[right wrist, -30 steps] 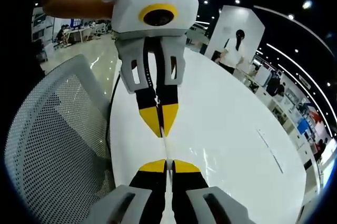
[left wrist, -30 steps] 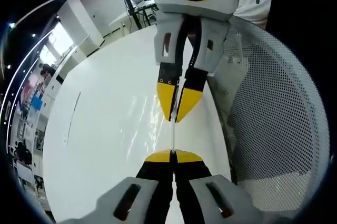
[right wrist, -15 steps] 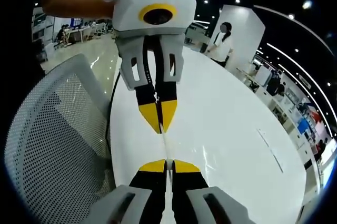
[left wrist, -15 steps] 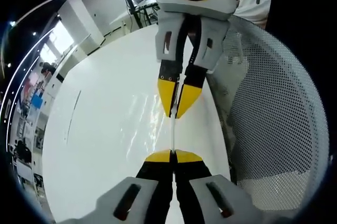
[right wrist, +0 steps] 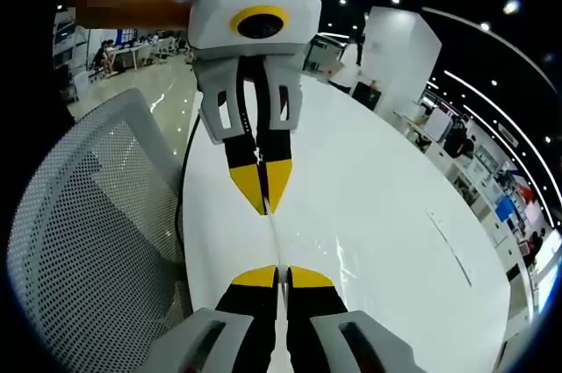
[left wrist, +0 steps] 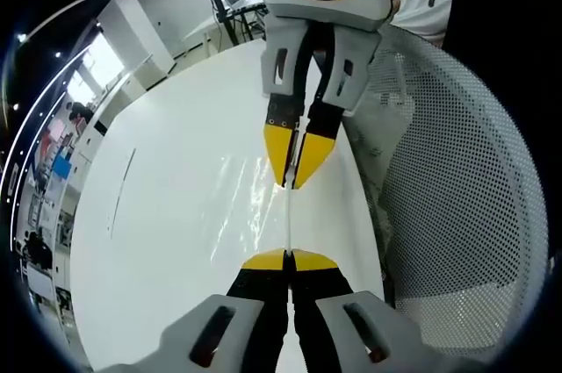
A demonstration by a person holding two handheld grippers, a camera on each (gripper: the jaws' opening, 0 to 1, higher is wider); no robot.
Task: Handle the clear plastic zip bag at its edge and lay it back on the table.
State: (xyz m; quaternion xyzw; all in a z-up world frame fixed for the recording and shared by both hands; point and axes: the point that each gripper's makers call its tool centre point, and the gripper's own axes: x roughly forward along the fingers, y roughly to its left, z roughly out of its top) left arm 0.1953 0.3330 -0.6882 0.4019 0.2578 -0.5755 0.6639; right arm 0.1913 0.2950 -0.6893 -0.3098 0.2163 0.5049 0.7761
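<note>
The clear plastic zip bag [left wrist: 288,219] hangs taut and edge-on between my two grippers, above the white table [left wrist: 158,215]; its glossy sheet glints to the left. My left gripper [left wrist: 287,259] is shut on the bag's near edge. Facing it from above, my right gripper [left wrist: 294,182] is shut on the far edge. In the right gripper view the bag [right wrist: 274,243] is a thin line running from my right gripper [right wrist: 277,275] up to my left gripper [right wrist: 265,208], both pinching it.
A white mesh chair back [left wrist: 457,180] stands close beside the table's edge, also in the right gripper view as the chair [right wrist: 88,241]. The table [right wrist: 386,206] stretches away, bare except for a thin dark line [right wrist: 448,248]. An office hall lies behind.
The opposite gripper sits slightly higher and farther off in each view, so the stretch of bag between the two pairs of tips is a little longer. Both stay shut.
</note>
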